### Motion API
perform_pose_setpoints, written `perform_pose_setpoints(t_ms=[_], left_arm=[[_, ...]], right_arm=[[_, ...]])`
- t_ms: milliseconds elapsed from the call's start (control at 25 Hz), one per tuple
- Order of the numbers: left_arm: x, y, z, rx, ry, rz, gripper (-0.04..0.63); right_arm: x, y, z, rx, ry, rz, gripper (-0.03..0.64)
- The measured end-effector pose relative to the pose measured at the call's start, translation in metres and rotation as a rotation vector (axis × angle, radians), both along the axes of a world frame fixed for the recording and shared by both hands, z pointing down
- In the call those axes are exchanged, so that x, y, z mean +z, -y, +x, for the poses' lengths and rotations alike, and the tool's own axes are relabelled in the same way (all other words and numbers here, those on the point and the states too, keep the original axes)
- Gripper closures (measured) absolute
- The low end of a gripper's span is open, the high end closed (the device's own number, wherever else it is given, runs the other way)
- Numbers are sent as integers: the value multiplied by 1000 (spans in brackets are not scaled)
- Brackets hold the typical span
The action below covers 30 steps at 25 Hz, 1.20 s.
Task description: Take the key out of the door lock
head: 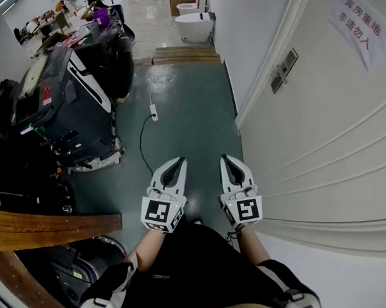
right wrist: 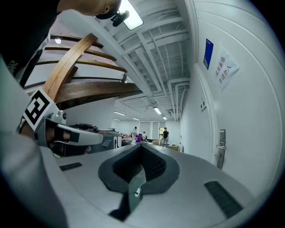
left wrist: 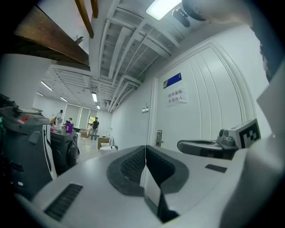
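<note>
The door lock point(head: 283, 70) sits at the edge of the white door point(head: 333, 130), well ahead; its key is too small to see. Bare floor point(head: 194, 112) lies between, black machines point(head: 58, 114) along its left. Left gripper point(head: 179, 161) and right gripper point(head: 227, 159) point forward side by side, jaws closed, empty.

Two grippers are in shot, the left gripper point(head: 180, 160) and the right gripper point(head: 225, 157), with one marker cube point(head: 160, 213) on each. There's one white door point(head: 333, 123), and on it one lock plate point(head: 284, 70) and one paper notice point(head: 362, 25). One power strip point(head: 154, 112) lies on the floor point(head: 188, 112). Two toilets point(head: 195, 25) stand at the far end, and three people point(left wrist: 95, 125) are beyond.
</note>
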<state>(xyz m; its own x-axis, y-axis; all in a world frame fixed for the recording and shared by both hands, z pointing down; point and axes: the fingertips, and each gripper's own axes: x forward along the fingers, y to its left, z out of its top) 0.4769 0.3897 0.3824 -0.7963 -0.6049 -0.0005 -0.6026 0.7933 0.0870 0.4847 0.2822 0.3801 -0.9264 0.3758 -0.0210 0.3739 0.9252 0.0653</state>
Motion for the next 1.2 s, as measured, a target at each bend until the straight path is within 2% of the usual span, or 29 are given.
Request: perform_pose_setpoints(t_ms=[120, 320, 400, 480, 560, 640, 880, 1000, 1200], left_arm=[[12, 7, 4, 5, -17, 6, 572], [35, 12, 1, 27, -64, -18, 571], [42, 14, -10, 34, -77, -17, 571], [46, 16, -25, 39, -86, -13, 571], [48, 19, -41, 47, -89, -8, 571], [50, 23, -58, 61, -96, -4, 572], [46, 18, -123, 85, -104, 8, 571], [40, 6, -158, 79, -99, 14, 571], [33, -23, -206, 62, -100, 25, 571]], right_arm=[[7, 7, 3, 16, -13, 14, 609], [25, 8, 2, 2, -34, -35, 608], [34, 11, -8, 2, -64, -67, 542], [42, 14, -20, 7, -94, -80, 467], [47, 17, -31, 12, -97, -49, 442], [49, 20, -46, 22, -86, -10, 431], [43, 11, -111, 29, -92, 21, 408], [38, -2, -146, 28, -150, 21, 400], [31, -26, -198, 5, -123, 9, 400]])
